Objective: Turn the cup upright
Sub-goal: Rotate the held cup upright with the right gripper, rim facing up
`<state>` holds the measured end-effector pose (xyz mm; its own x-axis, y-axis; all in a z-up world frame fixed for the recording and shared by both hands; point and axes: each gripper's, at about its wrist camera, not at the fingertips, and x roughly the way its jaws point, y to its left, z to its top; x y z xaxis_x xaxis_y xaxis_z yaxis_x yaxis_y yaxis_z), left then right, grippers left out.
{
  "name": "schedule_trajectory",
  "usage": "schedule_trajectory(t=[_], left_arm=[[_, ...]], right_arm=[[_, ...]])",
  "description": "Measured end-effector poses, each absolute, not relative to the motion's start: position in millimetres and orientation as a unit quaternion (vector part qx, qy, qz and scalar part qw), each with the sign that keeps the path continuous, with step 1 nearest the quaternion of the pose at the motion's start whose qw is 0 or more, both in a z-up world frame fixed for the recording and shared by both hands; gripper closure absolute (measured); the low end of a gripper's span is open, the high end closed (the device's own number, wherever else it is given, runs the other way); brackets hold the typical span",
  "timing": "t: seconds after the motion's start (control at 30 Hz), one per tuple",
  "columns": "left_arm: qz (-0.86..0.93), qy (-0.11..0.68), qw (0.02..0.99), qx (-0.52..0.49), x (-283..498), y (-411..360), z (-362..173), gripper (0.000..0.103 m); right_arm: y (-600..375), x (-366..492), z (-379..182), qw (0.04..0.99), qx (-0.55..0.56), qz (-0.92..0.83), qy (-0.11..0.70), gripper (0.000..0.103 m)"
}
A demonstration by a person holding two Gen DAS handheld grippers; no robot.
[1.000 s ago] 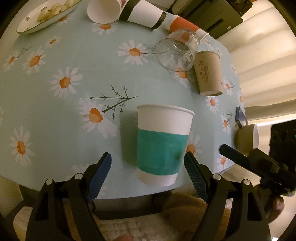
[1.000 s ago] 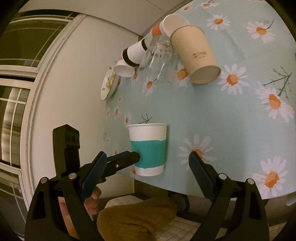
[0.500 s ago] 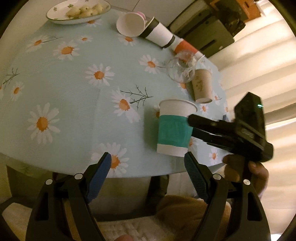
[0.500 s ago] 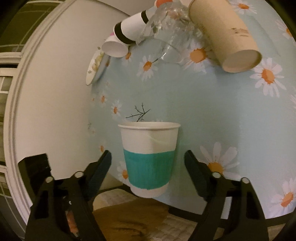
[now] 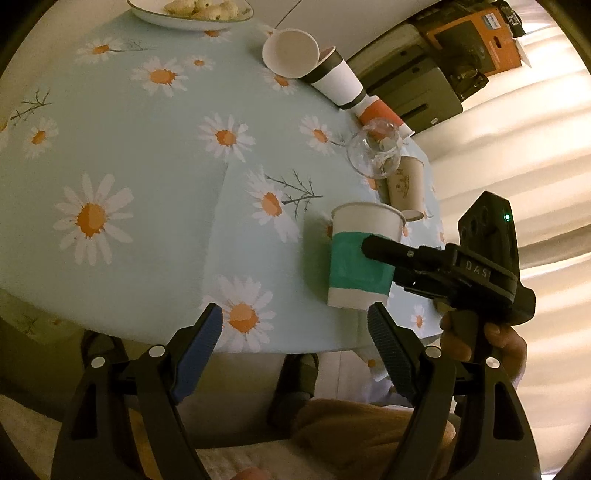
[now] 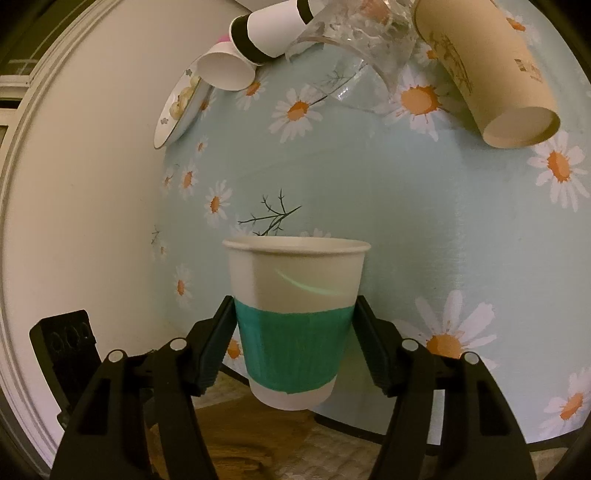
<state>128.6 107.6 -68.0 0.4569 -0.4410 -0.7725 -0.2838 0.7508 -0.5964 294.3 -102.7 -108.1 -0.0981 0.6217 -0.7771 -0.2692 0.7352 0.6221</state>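
Note:
A white paper cup with a teal band (image 6: 291, 321) stands upright near the front edge of the daisy tablecloth (image 5: 147, 177). My right gripper (image 6: 293, 350) has closed on the teal band, one finger on each side of the cup. In the left wrist view the same cup (image 5: 360, 258) shows to the right with the right gripper (image 5: 376, 258) around it. My left gripper (image 5: 295, 338) is open and empty, back off the table's front edge, left of the cup.
Several cups lie on their sides at the back: a brown one (image 6: 491, 77), a black-banded white one (image 6: 273, 29), a plain white one (image 6: 225, 70). A tipped glass (image 6: 362, 44) lies among them. A plate of food (image 5: 192, 11) sits at the far edge.
My right gripper moved in and closed on the teal-banded cup. My left gripper drew back and left, away from the cup.

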Motion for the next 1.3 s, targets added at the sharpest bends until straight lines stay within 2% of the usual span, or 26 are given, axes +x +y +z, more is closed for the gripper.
schedule_trajectory(t=[0.33, 0.67, 1.03, 1.3], left_arm=[[-0.051, 0.494, 0.789, -0.361, 133, 109, -58, 0.024], [-0.039, 0.442, 0.809, -0.386, 139, 104, -59, 0.024], [-0.059, 0.415, 0.826, -0.377, 119, 109, -60, 0.024], [-0.074, 0.406, 0.833, -0.368, 111, 111, -52, 0.024]], right_arm=[[-111, 287, -81, 0.692, 0.132, 0.355, 0.615, 0.04], [-125, 226, -41, 0.822, 0.091, 0.374, 0.419, 0.04], [-105, 177, -60, 0.907, 0.04, 0.329, 0.258, 0.04], [-95, 169, -82, 0.936, 0.007, 0.288, 0.202, 0.04]])
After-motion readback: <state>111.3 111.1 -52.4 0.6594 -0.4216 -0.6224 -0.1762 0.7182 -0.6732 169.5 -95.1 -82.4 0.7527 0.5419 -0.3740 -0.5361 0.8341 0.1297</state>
